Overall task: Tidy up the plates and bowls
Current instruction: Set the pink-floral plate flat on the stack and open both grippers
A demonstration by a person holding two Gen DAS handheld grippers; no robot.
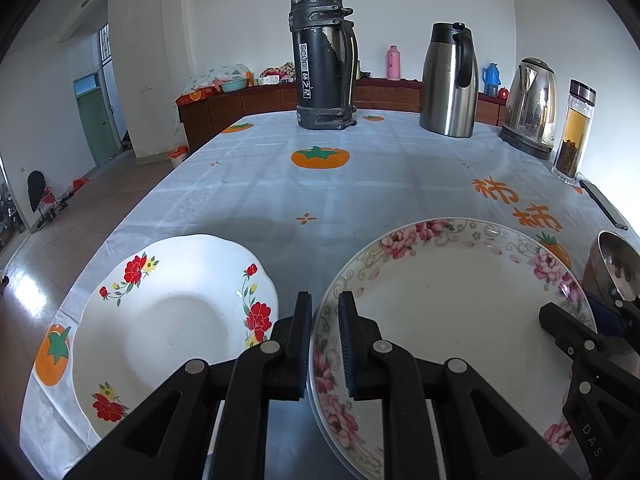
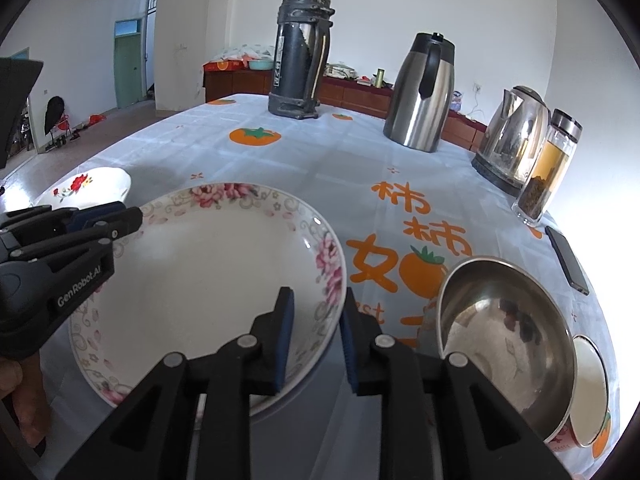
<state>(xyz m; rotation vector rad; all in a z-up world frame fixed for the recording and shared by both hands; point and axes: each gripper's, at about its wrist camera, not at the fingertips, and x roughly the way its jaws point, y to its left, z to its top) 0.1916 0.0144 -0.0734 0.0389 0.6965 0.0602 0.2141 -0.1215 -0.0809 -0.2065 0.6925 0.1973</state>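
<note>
The pink-flowered plate [image 1: 452, 304] sat pinched at its rim by the left gripper [image 1: 325, 312], marked "GenRobot.AI", while the right gripper [image 2: 318, 312] straddled the opposite rim, slightly parted.

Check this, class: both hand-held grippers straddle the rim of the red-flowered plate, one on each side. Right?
Wrong plate. Both wrist views show the left hand-held gripper and right hand-held gripper straddling the pink-flowered plate; the red-flowered plate lies untouched beside it.
</note>
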